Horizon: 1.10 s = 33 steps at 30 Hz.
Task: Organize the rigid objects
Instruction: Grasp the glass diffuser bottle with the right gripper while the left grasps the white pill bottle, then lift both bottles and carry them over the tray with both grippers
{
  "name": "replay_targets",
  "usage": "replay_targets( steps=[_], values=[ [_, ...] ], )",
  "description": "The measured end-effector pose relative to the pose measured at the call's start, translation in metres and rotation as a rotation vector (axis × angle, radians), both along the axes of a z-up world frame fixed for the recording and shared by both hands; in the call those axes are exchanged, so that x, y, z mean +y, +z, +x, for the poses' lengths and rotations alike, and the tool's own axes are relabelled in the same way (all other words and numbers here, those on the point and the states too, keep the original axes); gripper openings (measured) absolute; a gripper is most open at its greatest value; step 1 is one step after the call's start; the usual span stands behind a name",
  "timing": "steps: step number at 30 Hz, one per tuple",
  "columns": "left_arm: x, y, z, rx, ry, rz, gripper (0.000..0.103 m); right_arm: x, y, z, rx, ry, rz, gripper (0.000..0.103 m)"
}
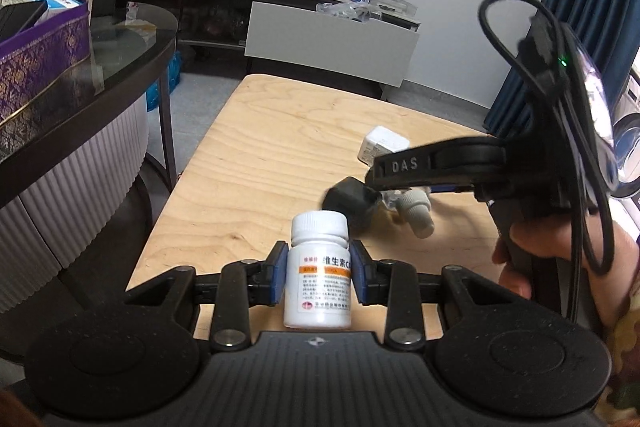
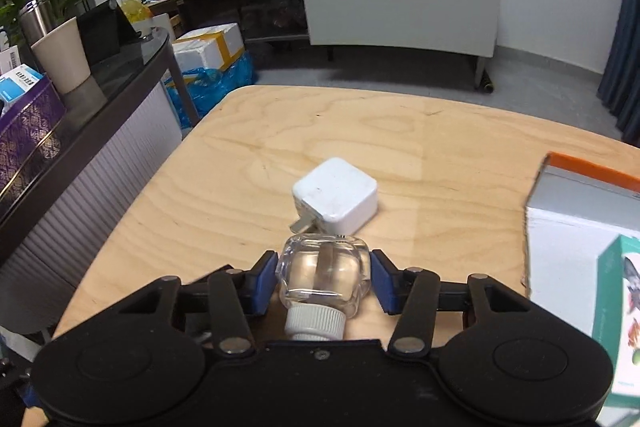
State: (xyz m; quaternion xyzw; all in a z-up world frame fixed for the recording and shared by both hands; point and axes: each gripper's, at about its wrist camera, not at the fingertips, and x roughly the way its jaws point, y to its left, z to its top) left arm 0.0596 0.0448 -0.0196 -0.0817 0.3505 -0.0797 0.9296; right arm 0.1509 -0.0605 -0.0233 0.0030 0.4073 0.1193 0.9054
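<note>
Standing upright, the pill bottle [image 1: 318, 275] is clenched in the left tool [image 1: 319, 277]; the right tool [image 2: 324, 281] grips the clear bottle [image 2: 323, 277].

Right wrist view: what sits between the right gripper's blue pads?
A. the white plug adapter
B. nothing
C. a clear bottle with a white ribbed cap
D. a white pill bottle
C: the clear bottle lies between the right gripper's pads, cap toward the camera.
</note>
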Motion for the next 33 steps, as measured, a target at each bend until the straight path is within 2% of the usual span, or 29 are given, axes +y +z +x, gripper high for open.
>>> replay_targets(
  steps=[8, 15, 20, 24, 27, 33],
  values=[
    [-0.006, 0.008, -0.008, -0.013, -0.004, 0.002, 0.033, -0.026, 0.026, -0.042, -0.073, -0.026, 0.0, 0.06],
    [-0.025, 0.025, -0.023, -0.046, -0.045, -0.001, 0.033, -0.069, 0.063, -0.092, -0.146, -0.1, 0.068, 0.06],
    [-0.055, 0.043, -0.036, -0.079, -0.107, -0.002, 0.033, -0.105, 0.088, -0.13, -0.197, -0.173, 0.097, 0.06],
    [-0.085, 0.055, -0.046, -0.11, -0.169, -0.002, 0.033, -0.135, 0.1, -0.159, -0.235, -0.226, 0.051, 0.06],
    [-0.107, 0.063, -0.051, -0.118, -0.213, -0.015, 0.033, -0.16, 0.106, -0.179, -0.255, -0.273, 0.023, 0.06],
    [-0.146, 0.074, -0.05, -0.133, -0.269, -0.025, 0.033, -0.208, 0.108, -0.207, -0.262, -0.368, 0.036, 0.06]
  ],
)
